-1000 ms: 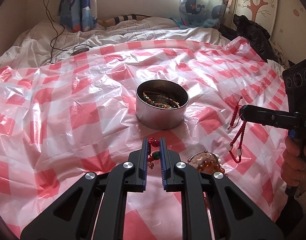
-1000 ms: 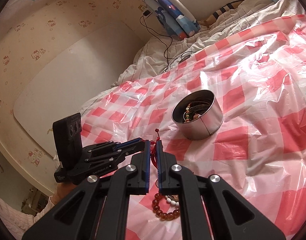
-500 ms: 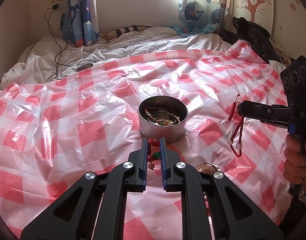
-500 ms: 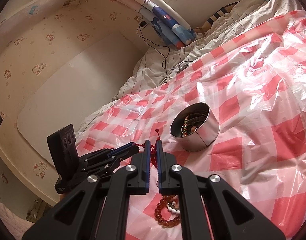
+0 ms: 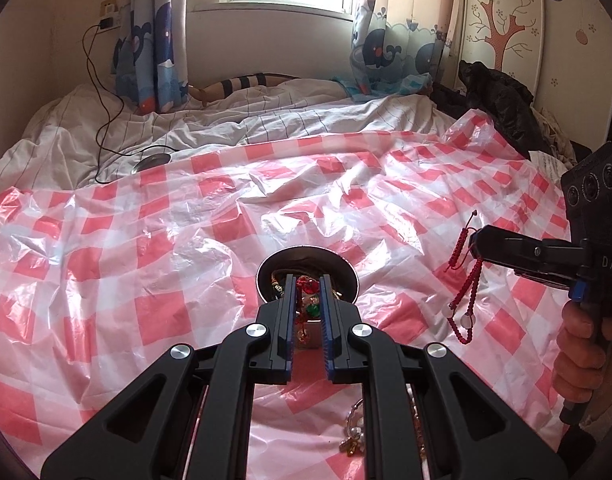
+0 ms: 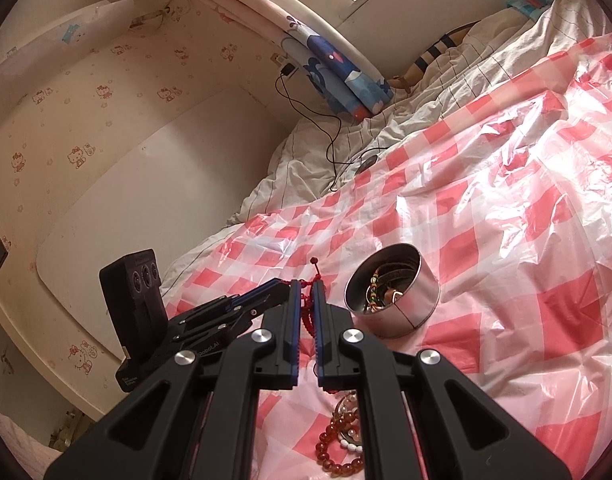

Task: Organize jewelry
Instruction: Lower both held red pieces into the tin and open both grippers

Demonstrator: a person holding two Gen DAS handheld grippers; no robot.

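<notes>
The left gripper holds a beaded charm with red and green beads; its jaws are clenched on it, and the charm hangs between them. In the left wrist view the charm is seen in front of the round metal tin, whose dark opening shows just behind the jaw tips. The tin stands on a red-and-white checked plastic sheet that covers the bed.

The right gripper grasps a red cord bracelet; the jaws are closed tightly on the cord. In the left wrist view the same bracelet hangs down in loops from the jaw tips, with two clear beads near its lower end, above the sheet and to the right of the tin. A hand holds the handle of this gripper.

In the right wrist view the tin already contains several bracelets, and it is near the right gripper's tips, a little to the right. On the sheet below the right gripper lie more pieces: an amber bead bracelet and a white bead bracelet, touching one another.
</notes>
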